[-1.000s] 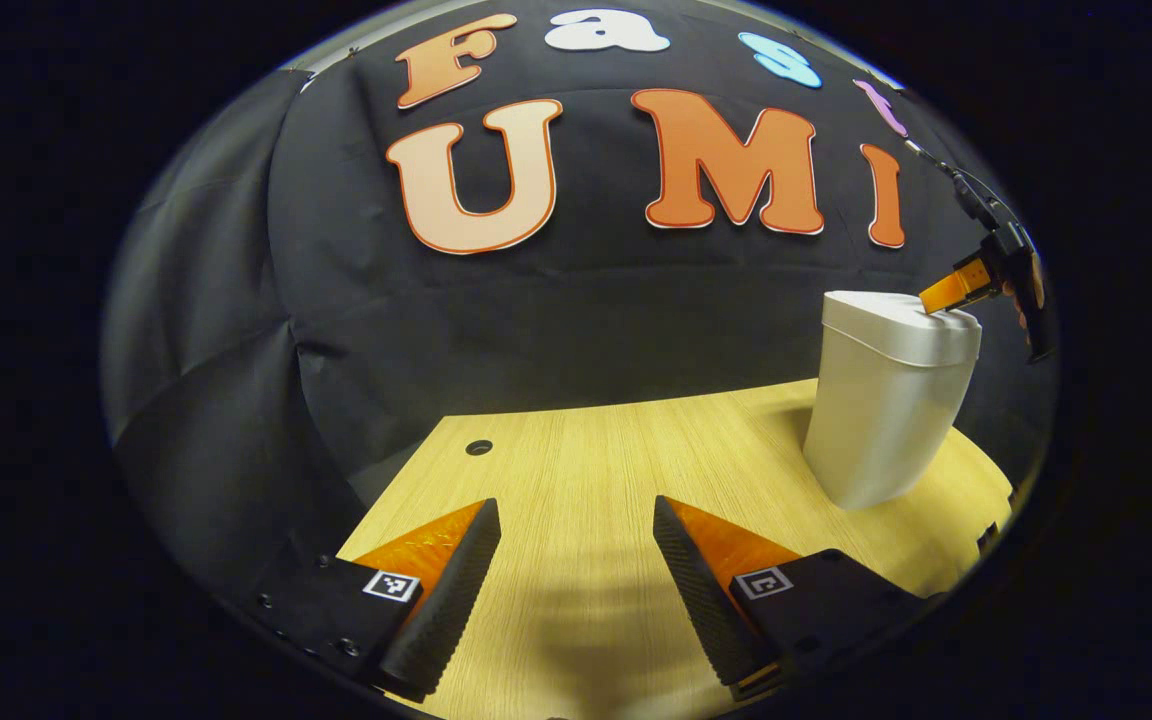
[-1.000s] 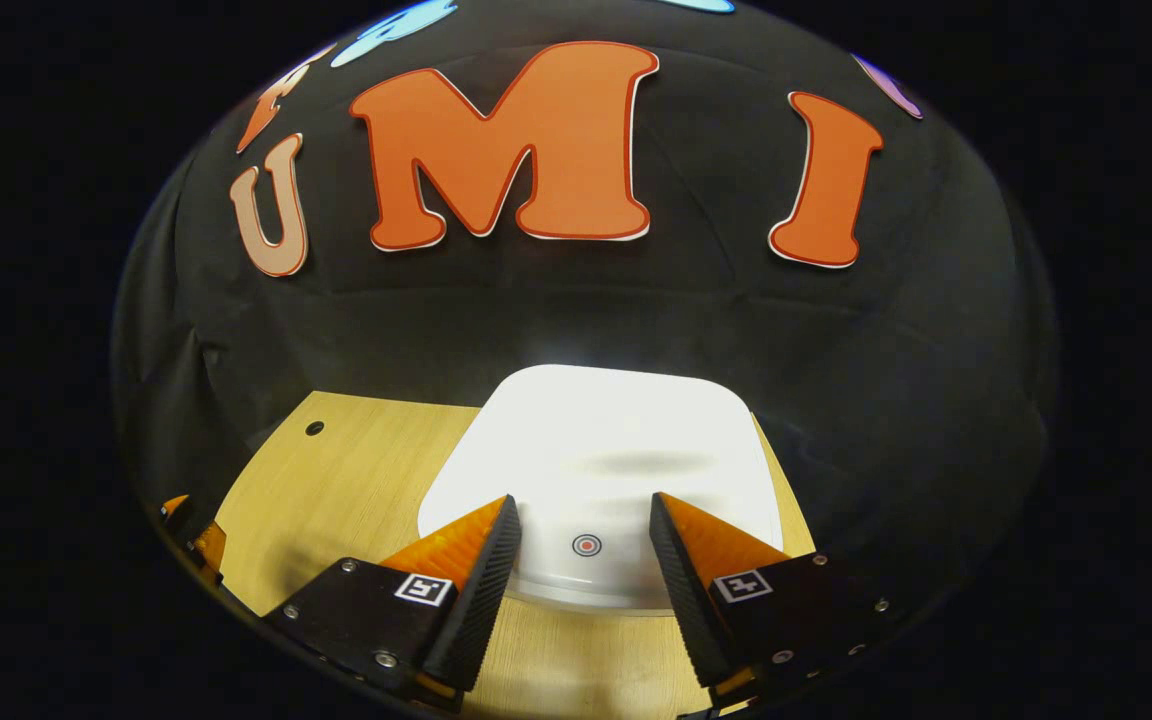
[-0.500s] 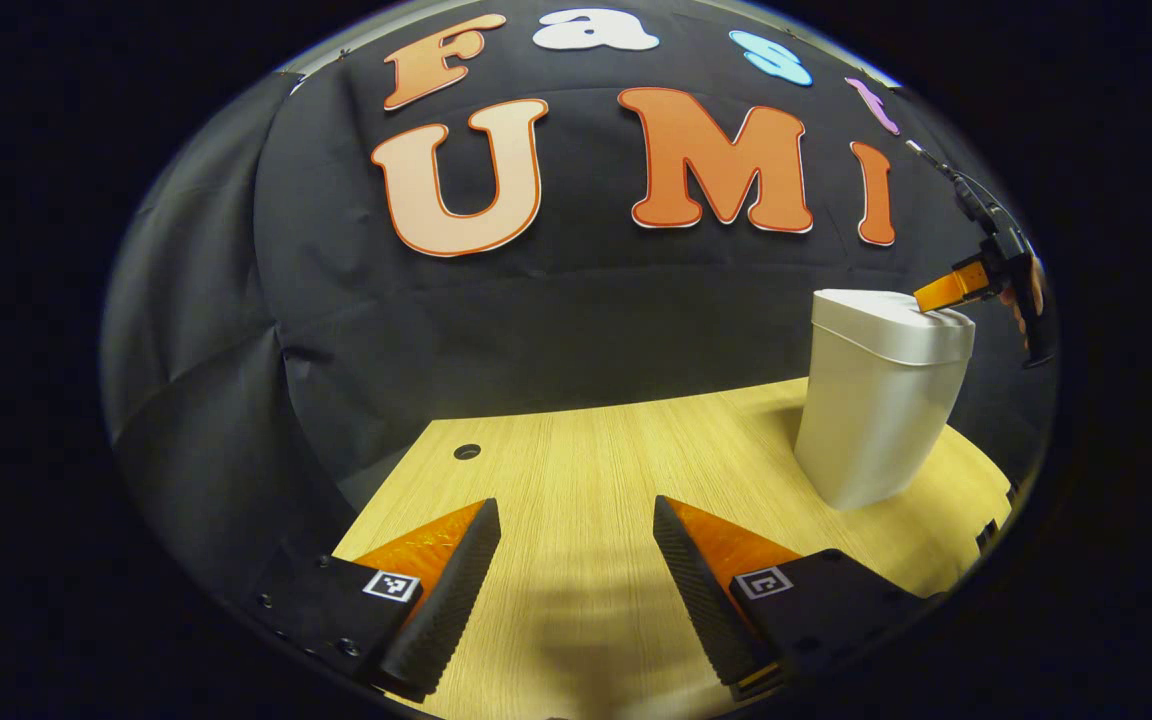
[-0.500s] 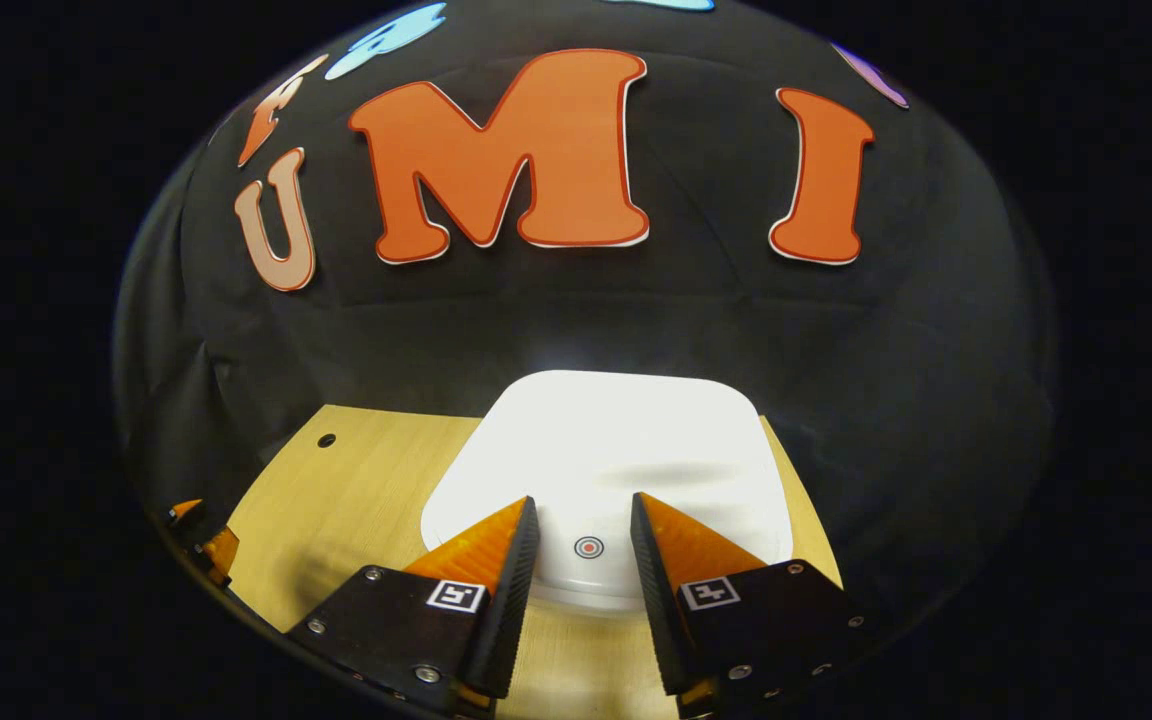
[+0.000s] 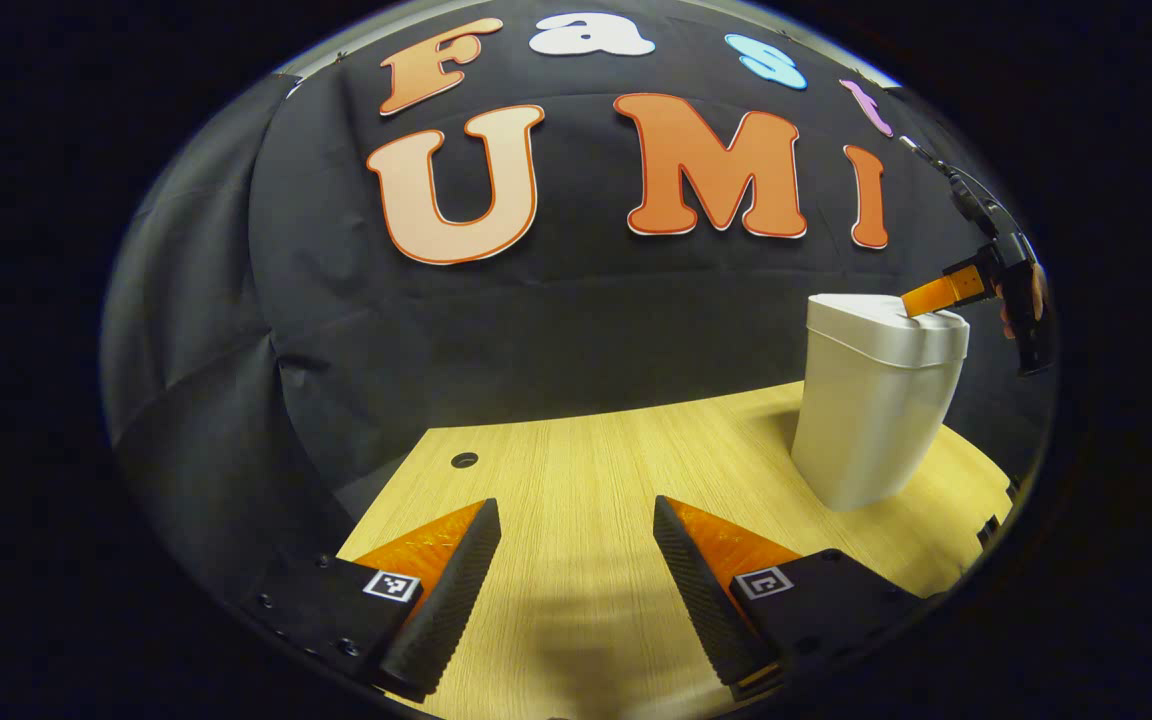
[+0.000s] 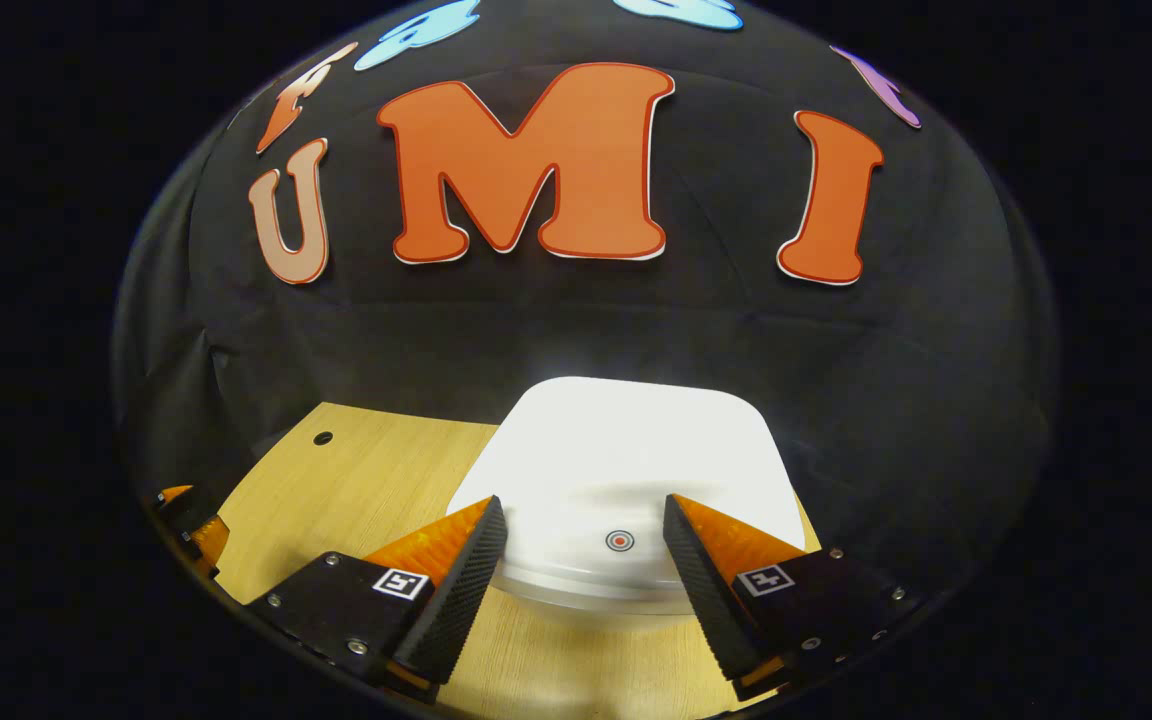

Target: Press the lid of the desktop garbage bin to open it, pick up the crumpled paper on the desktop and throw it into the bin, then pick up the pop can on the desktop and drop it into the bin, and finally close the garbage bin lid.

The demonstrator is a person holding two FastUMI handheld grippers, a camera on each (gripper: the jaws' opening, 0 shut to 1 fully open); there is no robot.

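Here the garbage bin is standing upright on the wooden desktop, toward its far right part in the left gripper view, with the black cloth wall behind it. Its lid is lying flat and closed, and a small round red mark is showing on the lid's near edge in the right gripper view. The right gripper is hanging over that near edge with its jaws spread wide apart and nothing between them; the red mark is sitting in the gap between the two fingers. From the left gripper view, the right gripper is showing farther off, its tip lying right at the top of the lid, though whether it is touching the lid I cannot tell, and a hand is holding it. The left gripper is hovering low over the bare desktop, well apart from the bin, its jaws also wide open and gripping nothing. A small round hole is showing in the desktop near its far left edge.
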